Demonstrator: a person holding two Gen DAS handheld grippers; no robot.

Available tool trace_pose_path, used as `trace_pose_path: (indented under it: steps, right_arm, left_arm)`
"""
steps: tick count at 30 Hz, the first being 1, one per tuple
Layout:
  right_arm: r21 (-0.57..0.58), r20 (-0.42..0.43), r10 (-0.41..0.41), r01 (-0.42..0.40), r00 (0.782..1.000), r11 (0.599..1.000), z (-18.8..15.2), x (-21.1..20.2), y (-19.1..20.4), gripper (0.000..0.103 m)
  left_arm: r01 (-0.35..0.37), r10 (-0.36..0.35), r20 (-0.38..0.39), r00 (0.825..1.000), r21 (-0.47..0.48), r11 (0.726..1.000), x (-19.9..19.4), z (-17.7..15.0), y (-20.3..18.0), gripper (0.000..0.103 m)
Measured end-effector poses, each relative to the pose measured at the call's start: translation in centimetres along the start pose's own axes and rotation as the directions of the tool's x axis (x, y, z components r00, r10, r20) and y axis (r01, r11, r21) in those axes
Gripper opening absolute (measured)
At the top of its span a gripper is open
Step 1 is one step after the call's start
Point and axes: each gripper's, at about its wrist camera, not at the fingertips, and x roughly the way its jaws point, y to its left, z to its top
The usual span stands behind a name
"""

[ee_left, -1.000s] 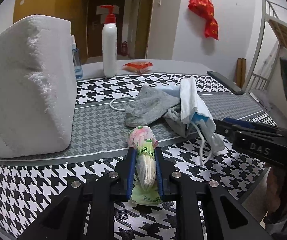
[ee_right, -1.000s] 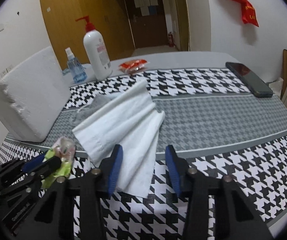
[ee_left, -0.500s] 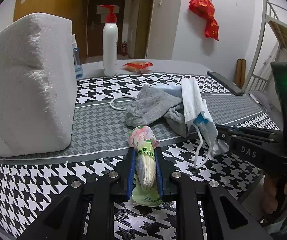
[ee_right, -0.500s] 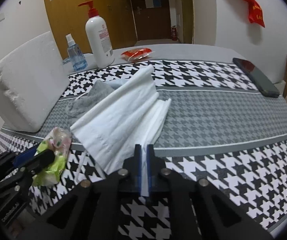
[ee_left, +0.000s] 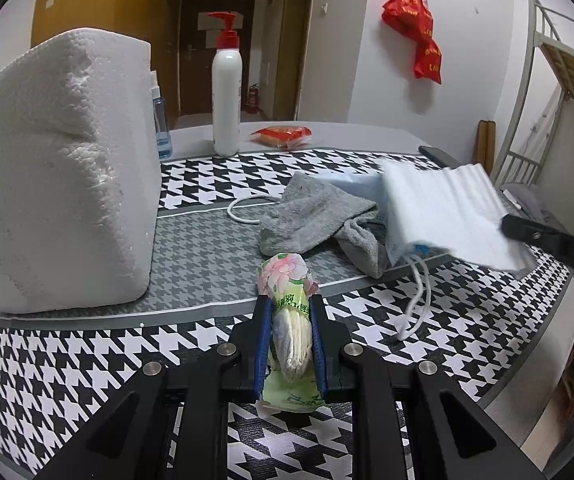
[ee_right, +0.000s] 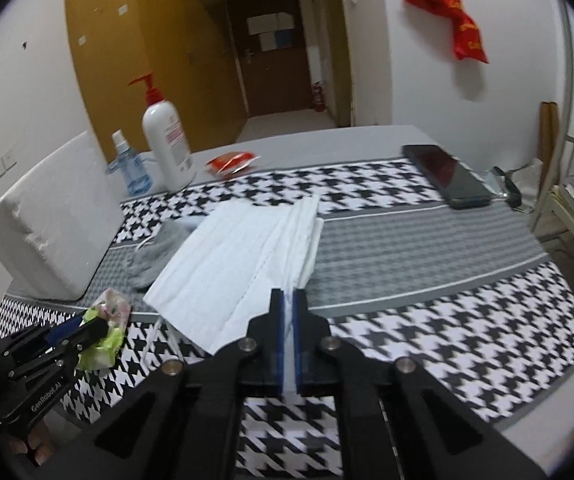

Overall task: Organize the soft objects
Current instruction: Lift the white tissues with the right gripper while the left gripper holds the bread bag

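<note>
My left gripper (ee_left: pixel 290 308) is shut on a green floral tissue pack (ee_left: pixel 289 300) and holds it over the table's front edge; the pack also shows in the right wrist view (ee_right: pixel 107 328). My right gripper (ee_right: pixel 287 300) is shut on the edge of a white and blue face mask (ee_right: pixel 239 256) and holds it lifted above the table; in the left wrist view the mask (ee_left: pixel 447 216) hangs at the right with its ear loop dangling. A grey sock (ee_left: pixel 319 216) lies crumpled on the houndstooth cloth behind it.
A white foam block (ee_left: pixel 55 172) stands at the left. A pump bottle (ee_left: pixel 226 96), a small blue spray bottle (ee_right: pixel 129 168) and a red snack packet (ee_left: pixel 283 135) stand at the back. A black phone (ee_right: pixel 447 176) lies at the far right.
My right gripper closed on the mask's edge and lifted it off the table, so it now hangs flat in the air. My left gripper stayed still with the tissue pack.
</note>
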Motion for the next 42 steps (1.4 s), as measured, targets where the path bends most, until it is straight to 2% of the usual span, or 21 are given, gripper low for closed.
trace_pose_path:
  steps: [8,17,19,21,23,27,34,42]
  right_arm:
    - [0.012,0.036,-0.050,0.050,0.998,0.999,0.3,-1.7,-1.2,0.006]
    - [0.025,-0.066,-0.055,0.056,0.996,0.998,-0.5,2.0,-1.6,0.008]
    - [0.036,-0.070,-0.044,0.046,0.997,0.998,-0.7,2.4,-1.7,0.018]
    - [0.036,-0.063,-0.031,0.033,0.998,0.999,-0.7,2.4,-1.6,0.046]
    - [0.029,-0.049,-0.016,0.017,0.999,0.999,-0.7,2.4,-1.2,0.059]
    - [0.007,-0.074,-0.023,0.023,0.997,1.000,-0.9,3.5,-0.5,0.059]
    - [-0.024,-0.117,-0.084,0.082,0.990,0.996,-1.3,5.2,-0.2,0.059]
    - [-0.047,-0.124,-0.083,0.077,0.989,0.996,-1.4,5.7,0.4,0.057]
  left_arm:
    - [0.002,-0.002,0.004,1.000,-0.002,1.000,-0.2,-0.1,0.0,0.020]
    - [-0.001,0.001,0.008,1.000,0.000,1.000,-0.4,-0.2,-0.1,0.020]
    - [-0.002,0.002,0.009,1.000,0.001,1.000,-0.6,-0.2,-0.1,0.020]
    - [-0.003,0.003,0.007,1.000,0.000,1.000,-0.5,-0.2,0.0,0.020]
    - [-0.004,0.004,0.004,1.000,-0.001,1.000,-0.4,-0.2,0.1,0.020]
    - [-0.006,0.006,0.002,1.000,0.001,1.000,-0.3,-0.2,0.0,0.020]
    - [-0.007,0.007,-0.001,1.000,0.004,1.000,-0.2,-0.1,0.0,0.020]
    - [-0.004,0.004,-0.002,1.000,0.004,1.000,-0.1,-0.1,0.1,0.020]
